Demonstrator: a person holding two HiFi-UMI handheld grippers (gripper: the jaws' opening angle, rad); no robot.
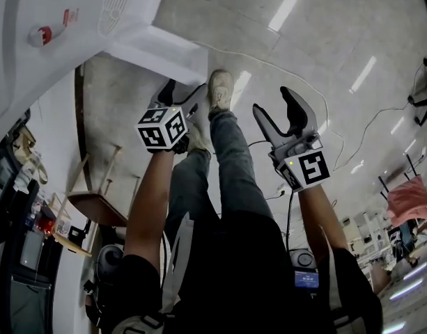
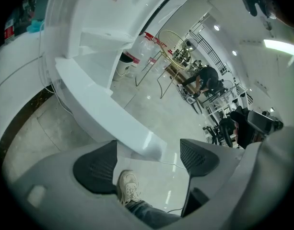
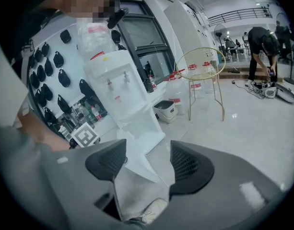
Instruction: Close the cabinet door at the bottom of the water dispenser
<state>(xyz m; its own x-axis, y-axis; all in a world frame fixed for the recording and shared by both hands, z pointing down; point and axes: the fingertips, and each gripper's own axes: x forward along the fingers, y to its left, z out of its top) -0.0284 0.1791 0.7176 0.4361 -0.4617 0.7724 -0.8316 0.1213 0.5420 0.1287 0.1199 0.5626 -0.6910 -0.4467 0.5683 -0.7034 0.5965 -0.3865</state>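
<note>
The white water dispenser (image 3: 119, 87) stands against the wall, with its lower cabinet door (image 3: 137, 159) swung open toward me. In the head view the door (image 1: 173, 51) juts out from the dispenser body (image 1: 53, 33) at the upper left. My left gripper (image 1: 184, 92) hovers just below the door's free end, jaws open and empty. In the left gripper view the door's edge (image 2: 106, 116) runs across just beyond the left gripper (image 2: 147, 152). My right gripper (image 1: 274, 106) hangs further right over the floor, open and empty, and in its own view the right gripper (image 3: 147, 152) points at the door.
My shoe (image 1: 220, 89) rests on the tiled floor between the grippers. A cable (image 1: 321, 92) snakes over the floor. A gold wire chair (image 3: 204, 78), water jugs (image 3: 178, 87) and a bin (image 3: 165, 110) stand beside the dispenser. A person (image 3: 262, 40) bends over farther back.
</note>
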